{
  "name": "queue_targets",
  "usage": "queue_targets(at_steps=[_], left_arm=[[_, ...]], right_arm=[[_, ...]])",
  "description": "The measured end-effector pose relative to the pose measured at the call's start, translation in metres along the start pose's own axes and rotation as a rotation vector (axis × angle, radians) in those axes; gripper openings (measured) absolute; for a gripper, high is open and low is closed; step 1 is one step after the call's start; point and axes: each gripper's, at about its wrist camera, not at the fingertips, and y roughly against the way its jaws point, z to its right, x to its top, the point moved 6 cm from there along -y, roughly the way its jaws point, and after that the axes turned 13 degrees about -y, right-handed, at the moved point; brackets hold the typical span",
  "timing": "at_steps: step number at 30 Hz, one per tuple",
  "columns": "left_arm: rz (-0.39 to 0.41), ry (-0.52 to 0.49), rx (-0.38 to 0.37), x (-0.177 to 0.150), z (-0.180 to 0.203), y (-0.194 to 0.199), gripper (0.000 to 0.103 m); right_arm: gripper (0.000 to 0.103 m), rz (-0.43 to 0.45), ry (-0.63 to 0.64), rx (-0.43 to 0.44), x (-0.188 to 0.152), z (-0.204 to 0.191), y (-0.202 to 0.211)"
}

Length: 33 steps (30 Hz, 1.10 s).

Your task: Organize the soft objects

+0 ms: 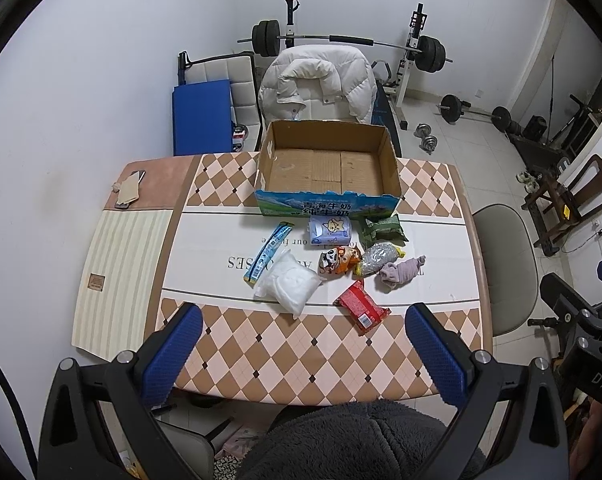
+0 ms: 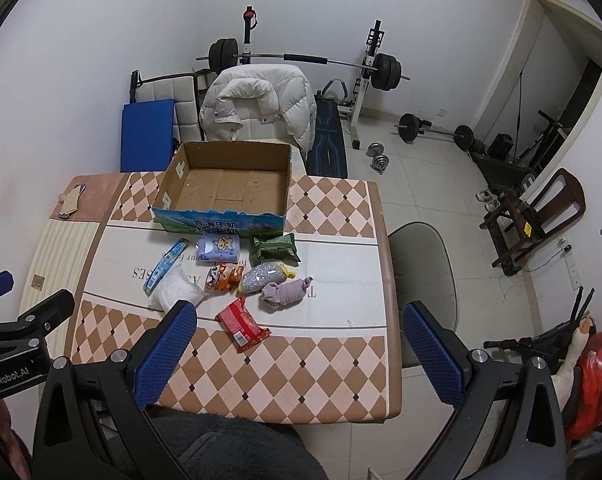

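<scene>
So both tools are spread wide and empty: the left gripper [image 1: 304,350] and right gripper [image 2: 299,350] hover over the table's [image 1: 285,364] near edge. Nothing is sorted yet; the cardboard box [image 1: 327,166] looks empty, while the soft packets, from red packet [image 1: 361,308] to what may be purple socks [image 1: 399,273], lie clustered before it.
</scene>
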Motion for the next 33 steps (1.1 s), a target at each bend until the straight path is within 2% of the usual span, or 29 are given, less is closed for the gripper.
queue_targets(at_steps=[10,14,18,20,22,28,31,33], left_arm=[[0.000,0.001,0.001,-0.001,-0.001,0.000,0.103],[-0.014,0.017,0.001,0.010,-0.011,-0.001,0.103],[-0.042,0.055,0.009,0.013,-0.030,-0.025,0.103],[-0.081,0.084,0.009,0.011,-0.042,-0.051,0.103],[-0.149,0.133,-0.033,0.004,-0.051,-0.089,0.103],[-0.408,0.445,-0.307,-0.024,-0.072,-0.226,0.102],[-0.506,0.585,-0.373,-0.036,-0.071,-0.284,0.102],[-0.560,0.647,-0.382,-0.042,-0.069,-0.318,0.102]], right_arm=[[0.103,0.002,-0.009,0.014,0.002,-0.003,0.005],[0.103,0.002,-0.017,0.020,0.002,-0.002,0.006],[0.103,-0.022,-0.025,0.027,0.002,-0.004,-0.006],[0.103,-0.054,-0.020,0.022,0.002,-0.006,-0.028],[0.103,-0.099,-0.015,0.024,0.000,-0.008,-0.057],[0.103,-0.294,-0.011,-0.021,-0.027,-0.002,-0.185],[0.103,-0.372,-0.042,-0.045,-0.038,0.004,-0.241],[0.103,-0.410,-0.080,-0.034,-0.045,0.011,-0.273]])
